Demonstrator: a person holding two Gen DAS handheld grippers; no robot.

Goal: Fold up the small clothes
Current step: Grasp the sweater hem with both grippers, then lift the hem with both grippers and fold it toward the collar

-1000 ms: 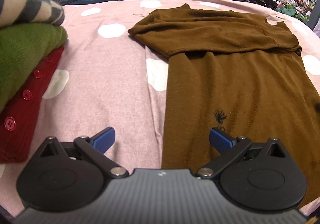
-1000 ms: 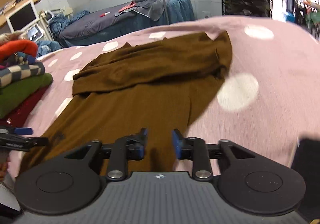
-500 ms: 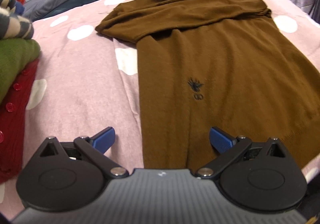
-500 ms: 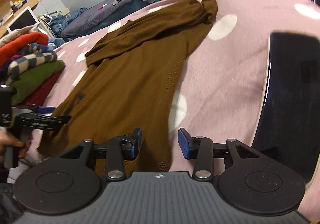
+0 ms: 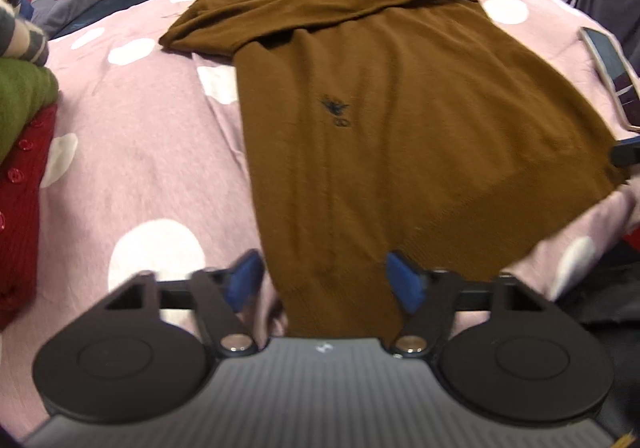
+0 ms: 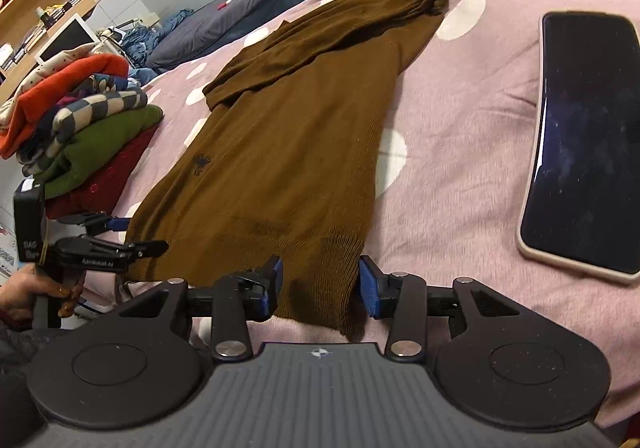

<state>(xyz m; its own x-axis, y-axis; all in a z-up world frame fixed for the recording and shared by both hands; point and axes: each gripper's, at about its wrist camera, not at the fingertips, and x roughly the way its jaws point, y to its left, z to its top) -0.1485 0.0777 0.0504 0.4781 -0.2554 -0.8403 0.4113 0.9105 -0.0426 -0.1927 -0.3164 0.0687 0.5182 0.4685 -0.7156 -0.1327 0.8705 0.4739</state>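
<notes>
At 12 o'clock, brown sweater (image 5: 400, 127) runs lengthwise; left tool (image 5: 322, 280) closing astride hem, right tool (image 6: 318, 286) open astride hem, neither gripping.

A brown knit sweater (image 5: 392, 151) is spread flat on a pink bedspread (image 5: 152, 167) dotted with white. Its upper part, with both sleeves, is folded across the far end in a rumpled band. A small dark emblem (image 5: 335, 108), possibly an insect, is stitched on the front. The near hem is laid at the bedspread's near edge, and one hem corner is slightly creased.
</notes>
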